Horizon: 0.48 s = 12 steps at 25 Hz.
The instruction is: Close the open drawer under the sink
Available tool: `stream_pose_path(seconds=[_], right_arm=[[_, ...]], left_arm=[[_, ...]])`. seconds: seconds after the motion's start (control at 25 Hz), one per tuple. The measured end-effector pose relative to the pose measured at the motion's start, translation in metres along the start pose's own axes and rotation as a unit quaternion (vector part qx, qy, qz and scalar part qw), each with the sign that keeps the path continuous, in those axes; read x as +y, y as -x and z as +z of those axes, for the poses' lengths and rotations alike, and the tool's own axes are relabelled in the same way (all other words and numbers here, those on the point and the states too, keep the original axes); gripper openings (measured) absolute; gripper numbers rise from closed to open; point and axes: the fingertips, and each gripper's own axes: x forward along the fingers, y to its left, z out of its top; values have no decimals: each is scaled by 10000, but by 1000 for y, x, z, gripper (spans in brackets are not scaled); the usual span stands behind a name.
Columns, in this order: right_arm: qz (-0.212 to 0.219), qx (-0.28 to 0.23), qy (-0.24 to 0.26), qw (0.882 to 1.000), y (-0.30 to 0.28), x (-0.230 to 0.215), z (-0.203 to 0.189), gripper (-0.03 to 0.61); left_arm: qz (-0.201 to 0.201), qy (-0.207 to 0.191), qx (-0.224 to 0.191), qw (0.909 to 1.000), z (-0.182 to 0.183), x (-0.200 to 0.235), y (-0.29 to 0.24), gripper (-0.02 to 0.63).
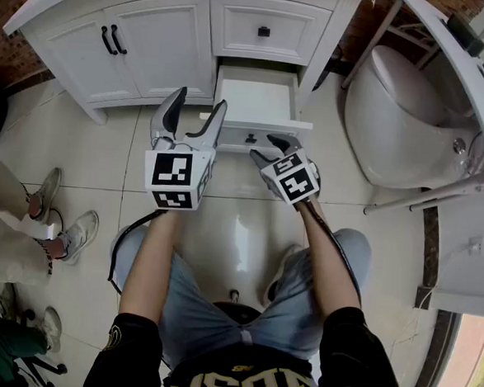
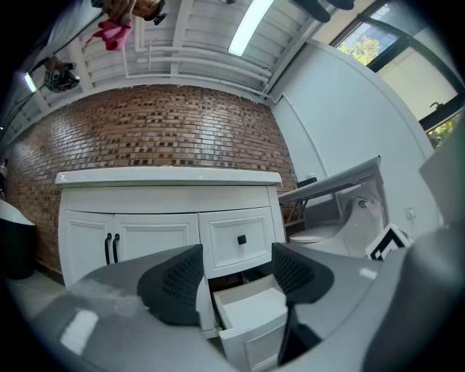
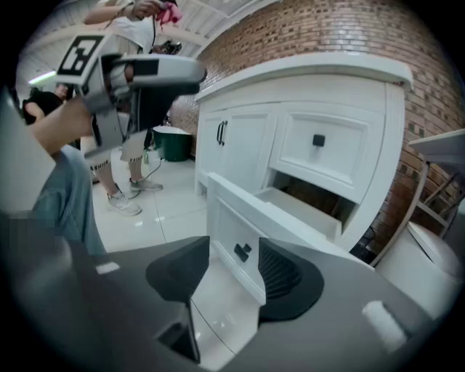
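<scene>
Faces white wooden vanity cabinet on glossy pale floor tiles, red brick wall behind, lower white drawer pulled out. Holds left gripper and right gripper gaping, clamping nothing.

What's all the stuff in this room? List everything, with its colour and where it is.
cabinet: one, white, against red brick wall
doors: two, white, black handles, cabinet's left part
top drawer: one, white, black knob, shut
lower drawer: one, white, pulled out
toilet: one, white, right of cabinet
shoes: at least three, pale, floor at left
left gripper: grey, jaws apart, empty, before the cabinet
right gripper: grey, jaws apart, at lower drawer's front
</scene>
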Motion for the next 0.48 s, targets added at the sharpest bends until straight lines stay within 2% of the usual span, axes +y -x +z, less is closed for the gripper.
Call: stream_pose_path(seconds=[0.16,0.24,0.28,0.32,0.36,0.48], right_arm=[[75,571,427,9974,-46,-3,-24,186],[-106,788,655,9947,-63,-11,-29,169],[-274,871,736,9931,-68,-18,-29,139],[-422,942,787,9915,-71,-24,-28,58],[-505,995,799,9905,-74,-29,-26,35],[-632,989,687,9907,-84,-42,-20,35]], left_arm=[[5,-7,42,10000,-4,11,-11,299],[6,-34,63,10000,-7,16,-17,299],[10,-48,92,9999,-10,18,-19,299],[15,-69,135,9999,-13,22,-20,299],[22,-89,186,9998,-17,25,-21,299],[33,-89,330,9994,-28,32,-25,299]])
